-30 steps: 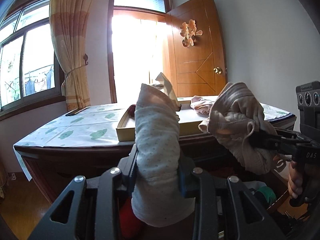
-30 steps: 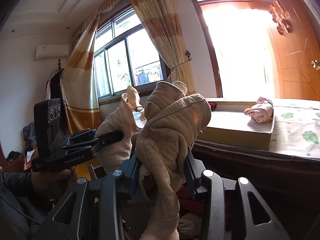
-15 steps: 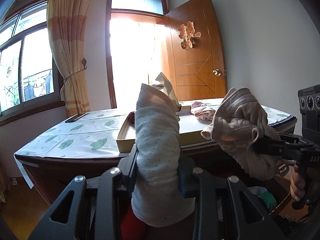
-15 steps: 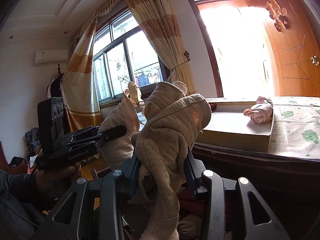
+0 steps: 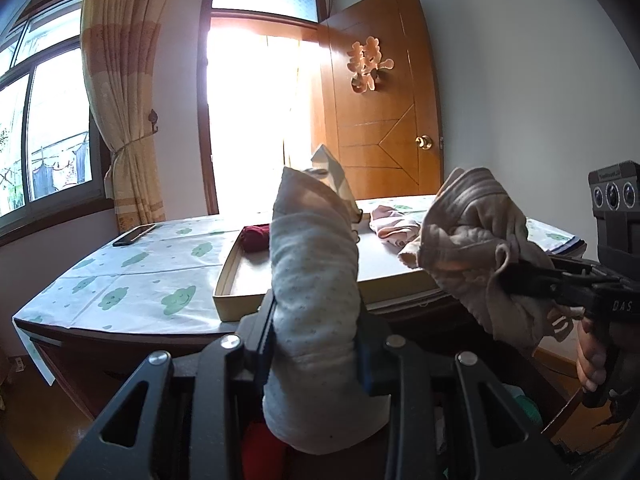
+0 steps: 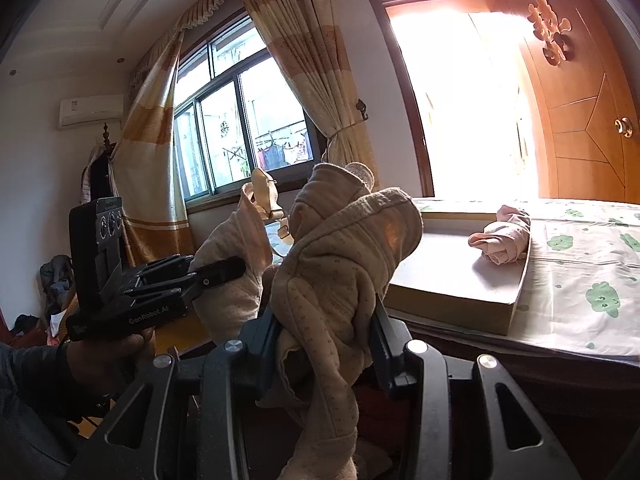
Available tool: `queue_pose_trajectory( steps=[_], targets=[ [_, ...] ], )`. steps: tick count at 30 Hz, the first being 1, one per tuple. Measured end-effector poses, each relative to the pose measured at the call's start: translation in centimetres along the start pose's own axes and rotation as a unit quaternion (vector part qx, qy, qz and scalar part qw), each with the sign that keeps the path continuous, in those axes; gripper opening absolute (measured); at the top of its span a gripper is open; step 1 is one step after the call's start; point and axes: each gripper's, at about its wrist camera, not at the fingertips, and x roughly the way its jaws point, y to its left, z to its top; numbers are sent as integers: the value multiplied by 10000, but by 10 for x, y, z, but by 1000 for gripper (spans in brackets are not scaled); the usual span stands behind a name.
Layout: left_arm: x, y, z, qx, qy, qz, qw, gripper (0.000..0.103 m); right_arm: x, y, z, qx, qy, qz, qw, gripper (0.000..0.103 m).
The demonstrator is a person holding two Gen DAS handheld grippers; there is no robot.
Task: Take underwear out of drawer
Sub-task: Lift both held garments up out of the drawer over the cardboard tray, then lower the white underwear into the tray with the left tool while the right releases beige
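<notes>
Holding both garments clear above the drawer (image 5: 540, 408), left gripper (image 5: 316, 344) clamped on grey underwear (image 5: 316, 280), right gripper (image 6: 324, 348) clamped on beige underwear (image 6: 340, 264), presumably for transfer to the tray (image 5: 228, 280) on the tabletop (image 5: 120, 280).

My left gripper (image 6: 224, 272): matte black, white "GenRobot.AI" lettering, three round lenses on its upright block. Right gripper (image 5: 520, 276): black, "DAS" marking. Silver screw heads lower frame. Dark sleeve (image 6: 28, 380) lower left.
</notes>
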Motion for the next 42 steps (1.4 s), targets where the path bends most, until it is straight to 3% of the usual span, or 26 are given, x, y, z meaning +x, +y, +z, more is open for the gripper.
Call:
queue_pose_trajectory(
  steps=[16,37,42],
  targets=[
    [47,12,52,-57,412,-276,9988,32,18,-37,47,269,238,-269,9990,42],
    [115,9,109,432,936,-273,9943,32,63,-88,102,559,634,-622,9945,43],
    [135,18,119,286,1096,-302,9931,32,79,-102,115,734,799,-727,9914,43]
  ],
)
